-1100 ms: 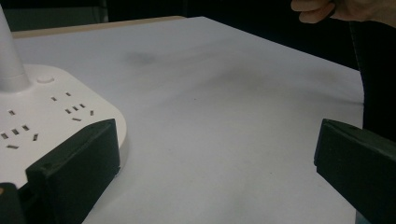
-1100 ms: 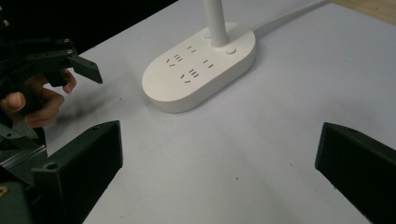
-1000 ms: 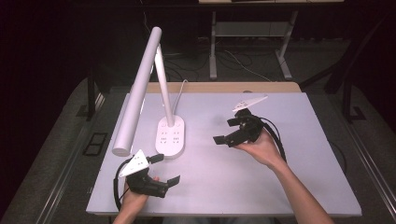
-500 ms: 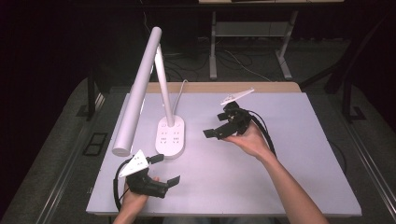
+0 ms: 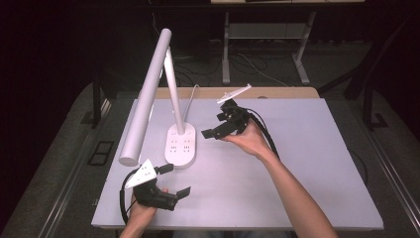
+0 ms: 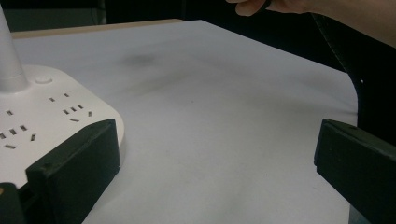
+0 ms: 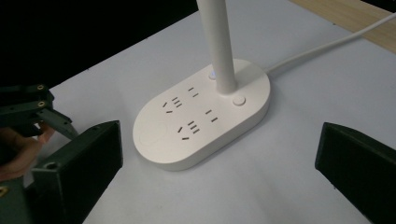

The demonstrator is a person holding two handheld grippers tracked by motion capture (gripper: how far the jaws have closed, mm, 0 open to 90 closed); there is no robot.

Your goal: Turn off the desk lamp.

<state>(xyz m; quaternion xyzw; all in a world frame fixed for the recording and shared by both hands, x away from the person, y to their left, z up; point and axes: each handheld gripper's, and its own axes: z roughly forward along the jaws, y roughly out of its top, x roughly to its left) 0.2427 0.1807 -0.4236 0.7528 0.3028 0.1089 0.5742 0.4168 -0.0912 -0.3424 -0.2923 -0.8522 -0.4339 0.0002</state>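
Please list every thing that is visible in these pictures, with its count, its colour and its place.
desk lamp: one, white, left part of the table, long head slanting down to the left
lamp base: one, white oval with sockets and buttons, under the lamp's stem
cable: one, white, from the base toward the far edge
table: one, pale grey top
left gripper: one, black, near edge, jaws open
right gripper: one, black, beside the base, jaws open

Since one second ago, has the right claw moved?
Yes. The right claw has moved left, toward the white lamp base, and is now close to it.
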